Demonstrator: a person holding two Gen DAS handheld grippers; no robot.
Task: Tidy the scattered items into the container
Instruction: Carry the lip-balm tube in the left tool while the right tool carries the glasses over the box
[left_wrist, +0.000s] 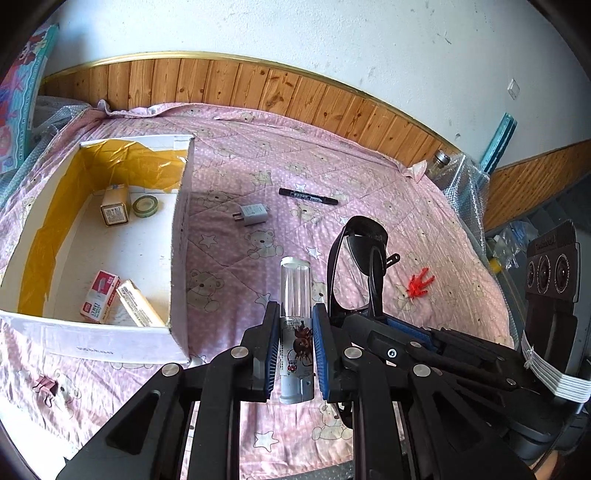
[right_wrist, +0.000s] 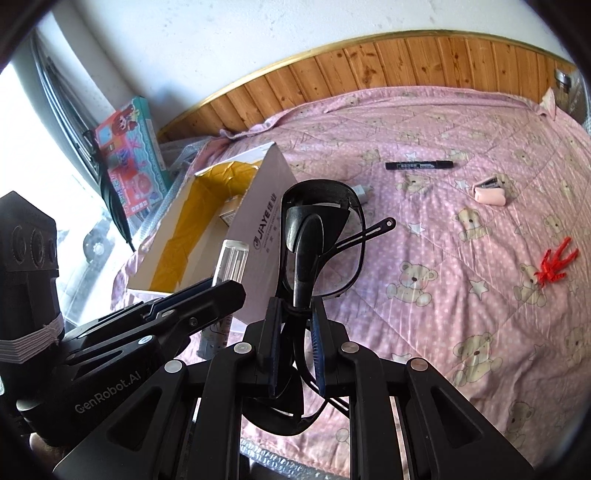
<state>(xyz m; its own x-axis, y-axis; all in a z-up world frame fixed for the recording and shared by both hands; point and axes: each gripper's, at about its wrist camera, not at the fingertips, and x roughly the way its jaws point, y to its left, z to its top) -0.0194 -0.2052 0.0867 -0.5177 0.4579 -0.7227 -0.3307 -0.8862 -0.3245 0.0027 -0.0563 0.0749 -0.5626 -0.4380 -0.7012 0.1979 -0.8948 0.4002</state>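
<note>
Roughly halfway: the white cardboard box, left of both tongs, holds four small items. Left tongs clamp a clear-capped tube, right tongs pinch black-framed glasses. Black marker, white charger plug, red plastic clip lie ahead on the bed.

Both wrist views look forward along their fingers, close above the pink bedspread, sharing the box.

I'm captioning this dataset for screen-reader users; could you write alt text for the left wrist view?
The left gripper is shut on a clear-capped tube above a pink bear-print quilt, beside an open white box holding small cartons and a tape roll. The right gripper alongside holds black glasses; a marker, charger plug and red toy lie loose.
</note>
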